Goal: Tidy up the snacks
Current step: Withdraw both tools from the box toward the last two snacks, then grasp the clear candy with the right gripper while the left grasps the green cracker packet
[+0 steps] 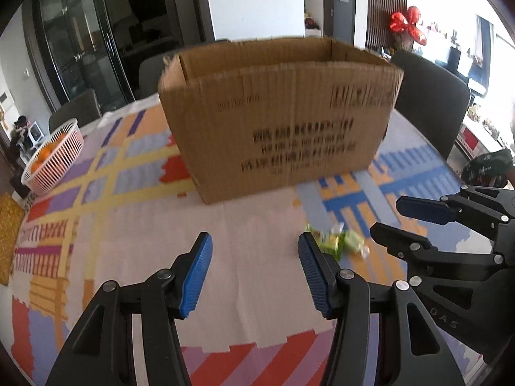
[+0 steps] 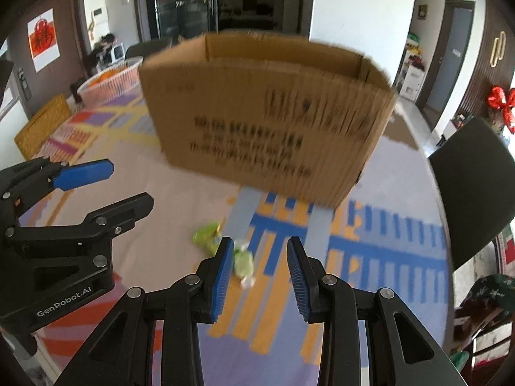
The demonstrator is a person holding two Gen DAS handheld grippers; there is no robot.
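Note:
An open brown cardboard box (image 1: 283, 115) stands on the patterned tablecloth; it also shows in the right wrist view (image 2: 267, 122). Two small green snack packets (image 1: 341, 241) lie on the cloth in front of the box, just right of my left gripper (image 1: 256, 268), which is open and empty above the cloth. In the right wrist view the packets (image 2: 225, 247) lie by the left finger of my right gripper (image 2: 259, 276), which is open and empty. Each gripper shows in the other's view, side by side, close together.
A white basket of oranges (image 1: 53, 157) sits at the table's far left edge. Dark chairs (image 1: 431, 96) stand behind and to the right of the table (image 2: 476, 186). The round table's edge (image 2: 441, 199) curves close on the right.

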